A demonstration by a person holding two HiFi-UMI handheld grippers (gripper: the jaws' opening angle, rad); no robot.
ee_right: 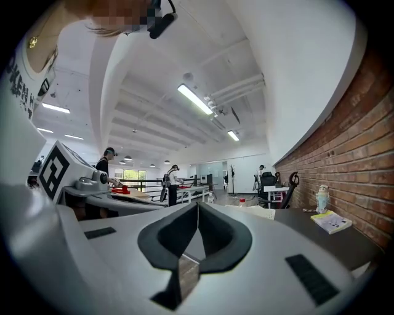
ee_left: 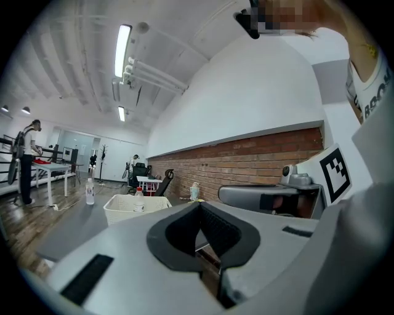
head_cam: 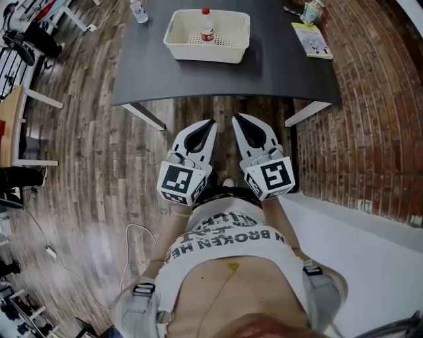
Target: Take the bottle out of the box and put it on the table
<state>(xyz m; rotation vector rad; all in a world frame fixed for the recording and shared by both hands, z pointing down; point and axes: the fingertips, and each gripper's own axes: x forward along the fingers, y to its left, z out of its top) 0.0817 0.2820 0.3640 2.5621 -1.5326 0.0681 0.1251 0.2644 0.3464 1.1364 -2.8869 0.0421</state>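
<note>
Dark table [head_cam: 277,66]: one basket [head_cam: 226,53], two bottles [head_cam: 207,26] [head_cam: 138,11].

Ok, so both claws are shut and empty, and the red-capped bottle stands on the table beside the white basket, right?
No. The red-capped bottle stands inside the white basket, not beside it on the table; the head view shows this. The left claw and the right claw are indeed shut and empty.
</note>
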